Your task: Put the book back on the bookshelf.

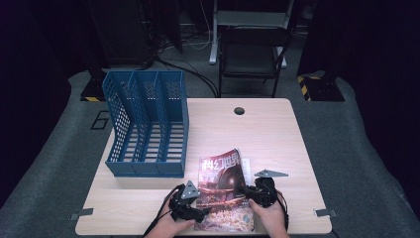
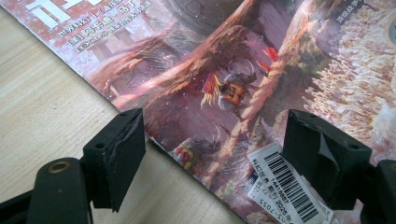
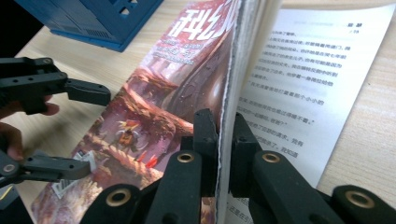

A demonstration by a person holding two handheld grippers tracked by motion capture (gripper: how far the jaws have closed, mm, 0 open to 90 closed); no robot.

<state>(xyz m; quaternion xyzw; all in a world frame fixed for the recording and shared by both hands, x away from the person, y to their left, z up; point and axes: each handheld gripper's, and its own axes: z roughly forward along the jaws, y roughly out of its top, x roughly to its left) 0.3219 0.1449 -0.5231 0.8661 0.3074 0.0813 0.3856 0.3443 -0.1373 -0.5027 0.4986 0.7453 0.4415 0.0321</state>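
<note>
**Magazine pinched at its right edge, left jaws waiting**

Magazine (image 1: 225,191) lies at the table's (image 1: 277,134) near edge, long axis running away from the person, just right of the blue file rack (image 1: 148,124). Right gripper (image 3: 225,154) is clamped on a lifted sheaf of pages; one printed page (image 3: 299,79) lies flat beyond. Left gripper (image 2: 212,154) hangs over the cover's left edge, jaws wide, nothing pinched. Rack lies to the left; left hand nearer.
</note>
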